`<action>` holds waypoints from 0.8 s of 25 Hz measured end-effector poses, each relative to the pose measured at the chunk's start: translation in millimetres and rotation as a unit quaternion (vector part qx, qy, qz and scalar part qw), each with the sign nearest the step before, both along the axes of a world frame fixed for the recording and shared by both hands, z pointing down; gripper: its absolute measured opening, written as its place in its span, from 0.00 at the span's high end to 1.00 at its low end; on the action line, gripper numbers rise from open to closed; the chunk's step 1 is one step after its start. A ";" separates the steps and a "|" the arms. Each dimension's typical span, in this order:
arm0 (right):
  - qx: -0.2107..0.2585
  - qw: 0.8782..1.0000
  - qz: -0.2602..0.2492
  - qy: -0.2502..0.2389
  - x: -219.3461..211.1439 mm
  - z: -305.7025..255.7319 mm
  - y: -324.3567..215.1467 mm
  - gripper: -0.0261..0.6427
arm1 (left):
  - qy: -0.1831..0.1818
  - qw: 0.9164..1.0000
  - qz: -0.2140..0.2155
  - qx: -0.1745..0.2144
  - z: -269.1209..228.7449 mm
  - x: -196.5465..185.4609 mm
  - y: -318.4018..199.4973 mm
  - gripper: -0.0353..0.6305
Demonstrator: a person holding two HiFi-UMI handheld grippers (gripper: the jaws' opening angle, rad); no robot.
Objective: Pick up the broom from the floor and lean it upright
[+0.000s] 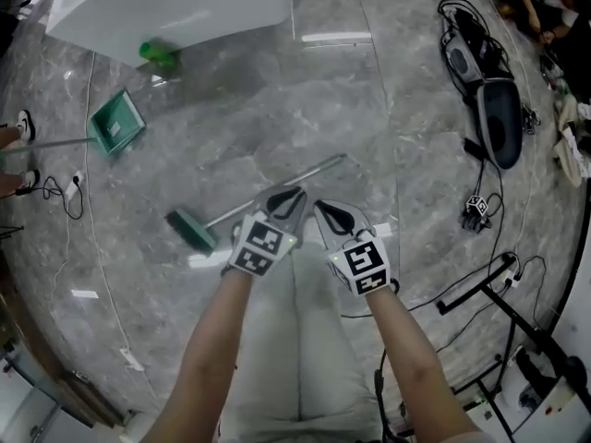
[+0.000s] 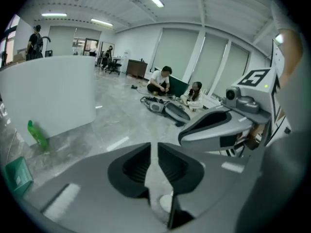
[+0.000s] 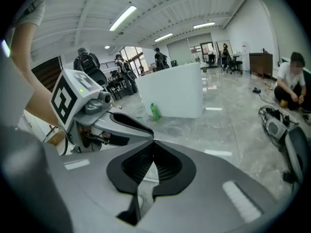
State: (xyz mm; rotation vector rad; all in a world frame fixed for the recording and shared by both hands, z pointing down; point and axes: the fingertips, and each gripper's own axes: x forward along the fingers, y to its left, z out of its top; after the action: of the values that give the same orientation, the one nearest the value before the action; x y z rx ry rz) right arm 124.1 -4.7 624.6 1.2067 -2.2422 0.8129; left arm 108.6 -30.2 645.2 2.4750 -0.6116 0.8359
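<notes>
Head view: the broom (image 1: 314, 171) lies flat on the grey marble floor (image 1: 277, 90). Its thin metal handle runs on a diagonal from upper right down to the green broom head (image 1: 191, 230) at lower left. We hold both grippers side by side over our legs, tips pointing away from us toward the handle. The left gripper (image 1: 294, 192) has its tips over the middle stretch of the handle as seen from above, and the handle's line disappears behind them. The right gripper (image 1: 323, 207) sits just beside the left one, on the near side of the handle, its tips a little short of it. From this view we cannot tell whether either tip touches the handle or how high above it they are. In the left gripper view the fingers (image 2: 141, 161) stand a narrow slit apart, and only pale floor shows through the slit, so nothing is held. In the right gripper view the fingers (image 3: 167, 164) meet at their tips and hold nothing. Elsewhere on the floor are a green dustpan (image 1: 117, 124), well apart from the broom head to the upper left, and a green bottle (image 1: 157, 53) lying against the foot of a white block (image 1: 175, 3).
</notes>
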 end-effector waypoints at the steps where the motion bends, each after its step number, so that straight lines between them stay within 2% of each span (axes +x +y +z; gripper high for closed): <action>1: -0.018 1.000 0.006 0.004 3.9 28.2 1.5 0.96 | -0.011 1.000 0.001 -0.007 25.9 -0.3 1.2 0.86; 4: -0.063 0.998 0.025 0.017 13.8 100.3 6.0 0.96 | -0.057 0.998 0.025 -0.014 100.2 -4.7 11.8 0.79; 6: -0.085 0.996 0.039 0.011 15.9 139.1 8.7 0.96 | -0.098 0.994 0.051 -0.019 147.1 -8.7 17.8 0.76; 10: -0.124 0.991 0.046 0.016 17.2 209.3 16.5 0.96 | -0.173 0.977 0.120 -0.029 236.7 -18.1 31.2 0.76; 13: -0.146 0.988 0.026 0.038 17.0 249.9 25.1 0.96 | -0.204 0.964 0.166 -0.037 289.2 -23.3 42.2 0.76; 17: -0.164 0.985 -0.006 0.055 14.0 289.8 28.1 0.96 | -0.235 0.953 0.178 -0.064 343.3 -34.9 49.2 0.79; 20: -0.177 0.983 0.002 0.051 12.6 311.6 22.7 0.96 | -0.249 0.946 0.191 -0.079 371.5 -40.4 54.3 0.79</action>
State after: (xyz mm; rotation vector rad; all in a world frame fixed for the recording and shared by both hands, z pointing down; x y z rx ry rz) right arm 136.7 18.0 936.2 1.0558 -1.9116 1.0728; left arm 68.2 24.1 1016.7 2.2647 -0.2026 1.6226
